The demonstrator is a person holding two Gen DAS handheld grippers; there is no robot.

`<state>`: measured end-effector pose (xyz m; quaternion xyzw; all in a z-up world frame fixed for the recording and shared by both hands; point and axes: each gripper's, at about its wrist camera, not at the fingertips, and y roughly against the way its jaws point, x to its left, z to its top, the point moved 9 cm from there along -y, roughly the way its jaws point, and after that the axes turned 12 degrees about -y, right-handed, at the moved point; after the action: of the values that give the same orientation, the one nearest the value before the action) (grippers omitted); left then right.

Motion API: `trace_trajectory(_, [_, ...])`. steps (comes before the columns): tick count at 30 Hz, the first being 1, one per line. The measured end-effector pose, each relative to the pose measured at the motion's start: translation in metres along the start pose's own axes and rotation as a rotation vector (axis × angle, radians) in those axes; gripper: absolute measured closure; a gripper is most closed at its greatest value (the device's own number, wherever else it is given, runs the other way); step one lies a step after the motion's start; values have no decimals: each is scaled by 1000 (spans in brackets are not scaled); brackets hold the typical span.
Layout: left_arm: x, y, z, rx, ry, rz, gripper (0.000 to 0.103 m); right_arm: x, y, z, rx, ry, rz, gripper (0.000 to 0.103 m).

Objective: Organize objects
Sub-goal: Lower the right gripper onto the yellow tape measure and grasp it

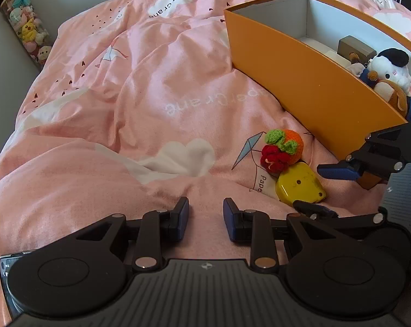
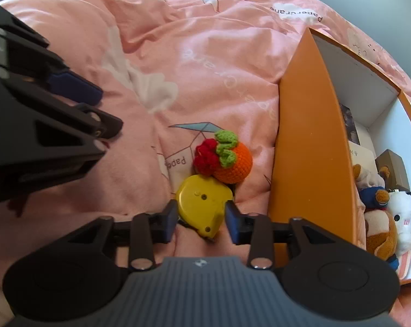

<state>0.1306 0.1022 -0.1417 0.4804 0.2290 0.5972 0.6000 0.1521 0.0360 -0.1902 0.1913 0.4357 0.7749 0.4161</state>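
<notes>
The right gripper points down at a yellow tape measure lying on the pink duvet. Its blue pads stand on either side of the yellow case, and from the right wrist view I cannot tell whether they press on it or only bracket it. Touching the tape measure at its 1 o'clock is a crocheted orange fruit with a green leaf and a red crocheted flower on its left side. Just beside these, at 3 o'clock, stands an orange cardboard box with a white inside, holding a white plush toy, a brown plush toy and a small grey-brown box. The left gripper hangs over bare duvet at 9 o'clock of the tape measure, its jaws narrowly parted with nothing between them.
</notes>
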Motion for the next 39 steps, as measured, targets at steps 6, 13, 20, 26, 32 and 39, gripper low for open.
trace_trajectory(6, [1, -4, 0, 0, 4, -11, 68, -2, -13, 0, 34, -33, 10, 55])
trace_trajectory(13, [3, -7, 1, 5, 11, -20, 68, -3, -19, 1, 45, -65, 36, 51])
trace_trajectory(20, [4, -8, 0, 6, 33, -37, 68, -4, -23, 2, 46, -95, 54, 49])
trace_trajectory(26, [5, -8, 0, 5, 40, -43, 68, -4, -16, 2, 19, -98, 64, 53])
trace_trajectory(32, [8, -7, 0, -4, 64, -59, 68, -3, 5, 6, -23, -109, 96, 55])
trace_trajectory(39, [11, -4, 3, -18, 100, -91, 68, -2, 23, 14, -58, -54, 87, 55])
